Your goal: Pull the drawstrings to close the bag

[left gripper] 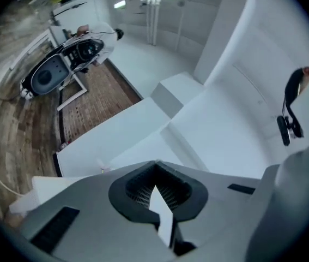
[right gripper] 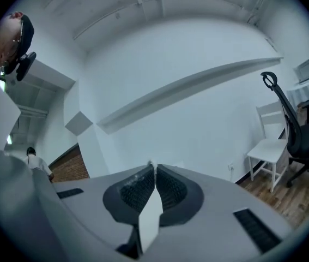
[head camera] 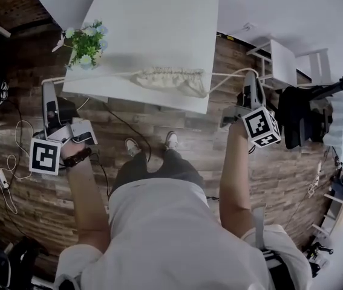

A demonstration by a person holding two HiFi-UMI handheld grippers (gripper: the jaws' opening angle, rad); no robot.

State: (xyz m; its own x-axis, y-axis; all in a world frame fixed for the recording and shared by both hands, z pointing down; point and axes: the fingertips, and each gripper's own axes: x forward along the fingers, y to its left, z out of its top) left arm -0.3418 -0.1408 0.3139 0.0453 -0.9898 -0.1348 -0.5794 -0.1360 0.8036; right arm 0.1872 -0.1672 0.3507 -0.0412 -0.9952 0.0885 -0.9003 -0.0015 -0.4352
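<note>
A cream bag [head camera: 172, 80] lies along the near edge of the white table [head camera: 159, 23], its mouth gathered into tight ruffles. The left drawstring [head camera: 120, 74] runs out from the bag's left end along the table edge. It reaches the left gripper [head camera: 48, 88], which is held off the table's corner, well to the left of the bag. The right drawstring [head camera: 239, 71] loops out from the bag's right end, past the table edge, to the right gripper [head camera: 251, 78], which is held over the wooden floor [head camera: 159, 122] to the right of the bag.

In the left gripper view, the left gripper [left gripper: 155, 164] has its jaws pressed fully together, with hardly any cord showing at the tips. In the right gripper view, the right gripper [right gripper: 153, 166] is likewise closed tight, with a small white tuft of cord poking out at the tip where the jaws meet. A small pot of pale flowers [head camera: 86, 41] stands on the table behind and to the left of the bag.
</note>
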